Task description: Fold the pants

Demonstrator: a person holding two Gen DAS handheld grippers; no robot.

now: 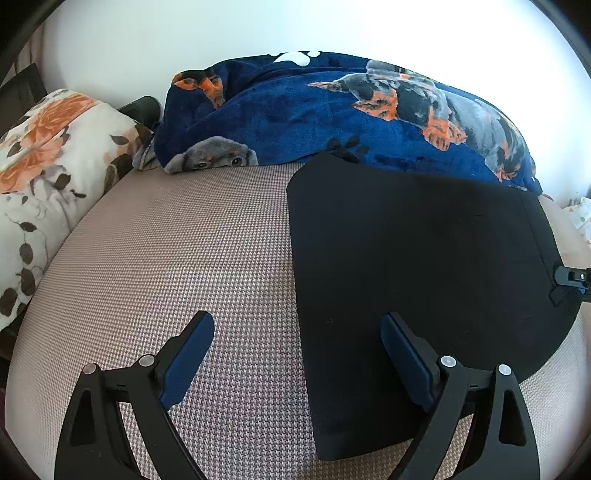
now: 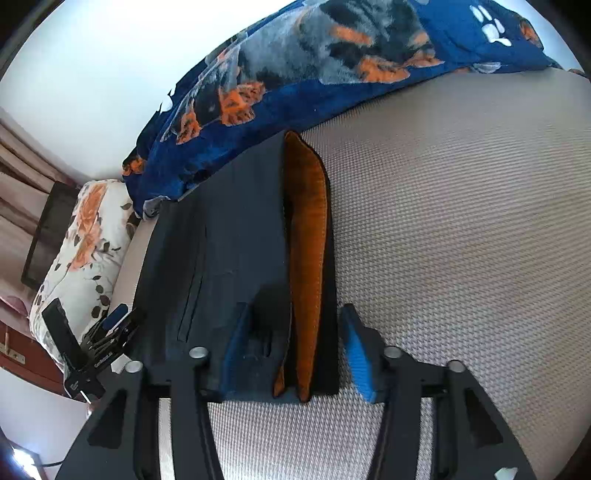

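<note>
The black pants (image 1: 417, 266) lie folded flat on the beige woven bed surface (image 1: 184, 258). My left gripper (image 1: 297, 343) is open; its right finger (image 1: 404, 354) hovers over the pants' near left part, its left finger (image 1: 188, 354) over bare bed. In the right wrist view the pants (image 2: 229, 251) show an orange lining (image 2: 306, 236) at their open edge. My right gripper (image 2: 291, 343) is open, with its jaws on either side of that orange-lined edge, not closed on it. The left gripper also shows in the right wrist view (image 2: 107, 336), and the right gripper's tip in the left wrist view (image 1: 574, 277).
A blue fleece blanket with dog prints (image 1: 332, 114) lies bunched along the back, touching the pants' far edge. A floral pillow (image 1: 44, 177) sits at the left. A white wall (image 1: 258, 26) is behind. In the right wrist view a dark framed panel (image 2: 48, 236) stands by the pillow.
</note>
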